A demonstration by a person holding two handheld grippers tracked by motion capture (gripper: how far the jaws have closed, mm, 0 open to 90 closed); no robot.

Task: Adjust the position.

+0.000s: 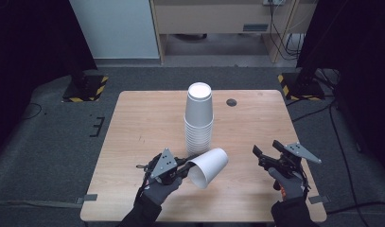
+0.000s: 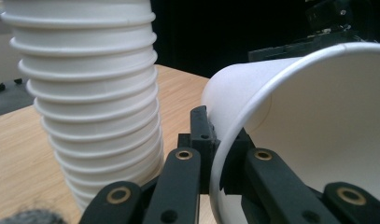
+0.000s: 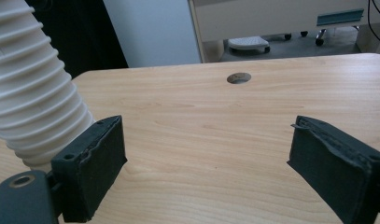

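High view: left gripper (image 1: 189,166) pinches the rim of a tilted cup (image 1: 209,167) beside the stack (image 1: 198,118); right gripper (image 1: 264,151) gapes, empty.

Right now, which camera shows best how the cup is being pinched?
The left gripper view: the left gripper has its jaws shut on the rim of the tilted cup, one inside, one outside. The high view shows the cup on its side beside the stack, the grip too small to read. The right gripper view shows the stack instead.
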